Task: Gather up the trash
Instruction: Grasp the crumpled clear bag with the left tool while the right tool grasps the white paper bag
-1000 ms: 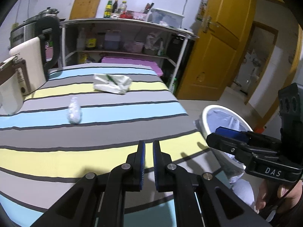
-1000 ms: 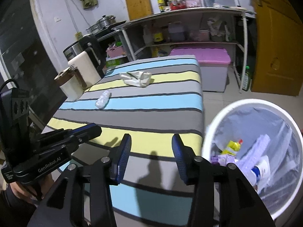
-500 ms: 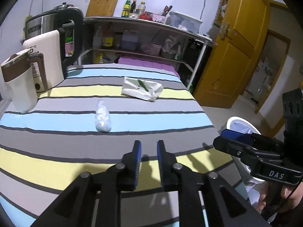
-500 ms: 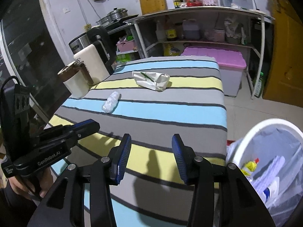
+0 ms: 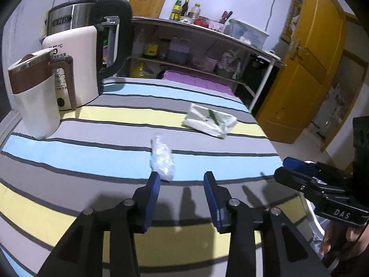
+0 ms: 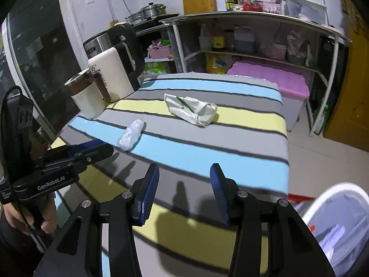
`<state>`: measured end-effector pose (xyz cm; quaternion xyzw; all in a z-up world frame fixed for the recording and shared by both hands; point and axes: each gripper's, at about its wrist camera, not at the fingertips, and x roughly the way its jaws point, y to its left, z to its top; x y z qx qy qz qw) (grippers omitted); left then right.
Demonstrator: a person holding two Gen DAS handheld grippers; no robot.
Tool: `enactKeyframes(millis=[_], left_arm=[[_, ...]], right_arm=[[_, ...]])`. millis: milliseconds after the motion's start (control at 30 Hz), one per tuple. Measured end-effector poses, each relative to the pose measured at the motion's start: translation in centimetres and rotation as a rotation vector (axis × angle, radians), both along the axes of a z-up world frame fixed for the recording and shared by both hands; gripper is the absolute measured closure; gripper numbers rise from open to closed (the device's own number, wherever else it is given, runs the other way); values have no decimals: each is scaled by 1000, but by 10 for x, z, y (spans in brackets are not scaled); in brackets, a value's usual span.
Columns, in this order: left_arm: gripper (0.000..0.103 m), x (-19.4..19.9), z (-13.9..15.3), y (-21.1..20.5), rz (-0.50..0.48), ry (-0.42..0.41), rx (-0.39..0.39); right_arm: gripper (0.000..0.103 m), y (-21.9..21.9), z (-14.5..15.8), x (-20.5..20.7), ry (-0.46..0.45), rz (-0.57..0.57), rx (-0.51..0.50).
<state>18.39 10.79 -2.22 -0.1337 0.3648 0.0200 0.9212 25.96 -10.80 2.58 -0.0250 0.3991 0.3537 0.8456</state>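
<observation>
On the striped tablecloth (image 5: 96, 159), two pieces of trash are left: a crumpled clear plastic wad (image 5: 161, 159) lies near the middle, on the blue stripe, and a white wrapper with a green mark (image 5: 208, 121) lies beyond it, toward the far edge of the cloth. The step in hand looks like the reach for the next piece — nothing is gripped yet. The left gripper (image 5: 182, 185) hangs just short of the wad, its jaws opening and about half spread, with nothing between them; the wad sits just ahead of its left pad. The right gripper (image 6: 184, 180) is empty too, its jaws opening over the near part of the cloth. The lined bin (image 6: 341, 210) stands on the floor off the cloth's near right corner. Next the left gripper likely needs to move forward and down until its pads straddle the wad — then close gently, since crumpled film slips.
</observation>
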Motion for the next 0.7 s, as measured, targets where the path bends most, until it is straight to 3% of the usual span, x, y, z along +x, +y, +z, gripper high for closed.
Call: enactKeyframes(millis=[67,700], left_arm=[[61,7,-3,5,5,8,2],[61,58,-34,26,38,87,-27]], right_arm=[[47,6,-1,8,-10,8,-7],[47,53,-13,87,-80,52,-67]])
